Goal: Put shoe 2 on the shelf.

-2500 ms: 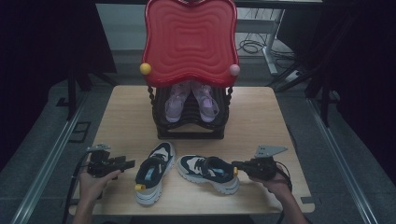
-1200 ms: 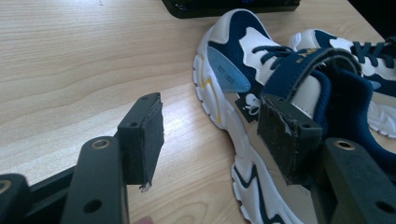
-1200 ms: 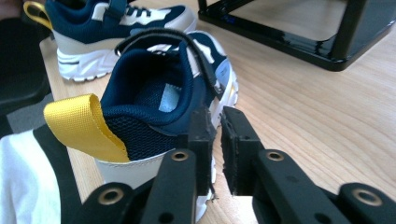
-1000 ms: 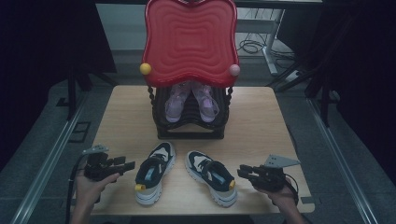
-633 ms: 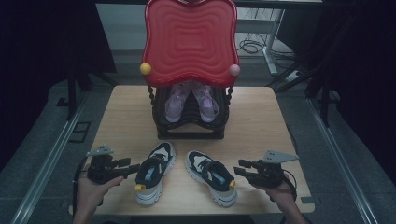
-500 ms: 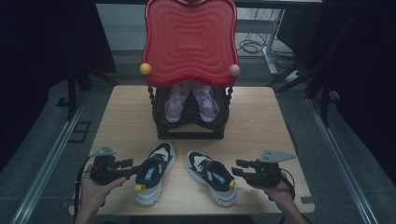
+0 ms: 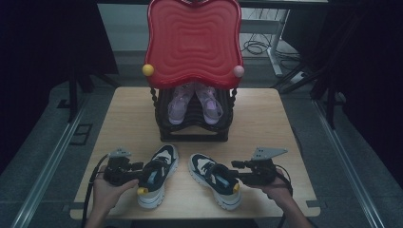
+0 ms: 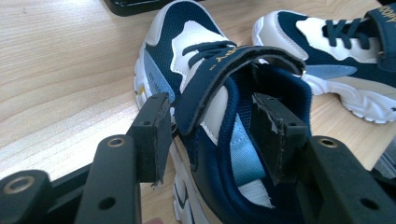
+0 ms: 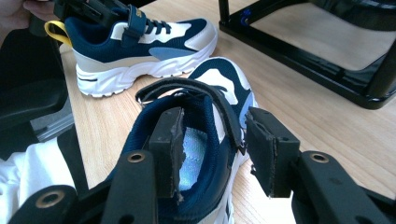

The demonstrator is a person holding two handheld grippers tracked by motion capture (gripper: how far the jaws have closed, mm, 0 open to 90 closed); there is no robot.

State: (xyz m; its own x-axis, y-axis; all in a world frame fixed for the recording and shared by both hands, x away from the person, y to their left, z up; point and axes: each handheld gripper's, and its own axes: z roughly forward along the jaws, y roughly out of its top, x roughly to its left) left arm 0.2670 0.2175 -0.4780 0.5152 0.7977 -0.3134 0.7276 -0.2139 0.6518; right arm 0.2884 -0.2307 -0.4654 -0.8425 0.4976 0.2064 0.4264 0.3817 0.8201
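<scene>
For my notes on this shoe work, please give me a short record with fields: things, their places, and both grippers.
Table: pale wooden table
Rack: black rack under a red wavy panel, holding lilac shoes
Left shoe: navy-and-white sneaker
Right shoe: second navy-and-white sneaker
Left gripper: jaws straddle its sneaker's side wall, closing, not pressing yet
Right gripper: jaws straddle the second sneaker's side wall, not pressing
</scene>
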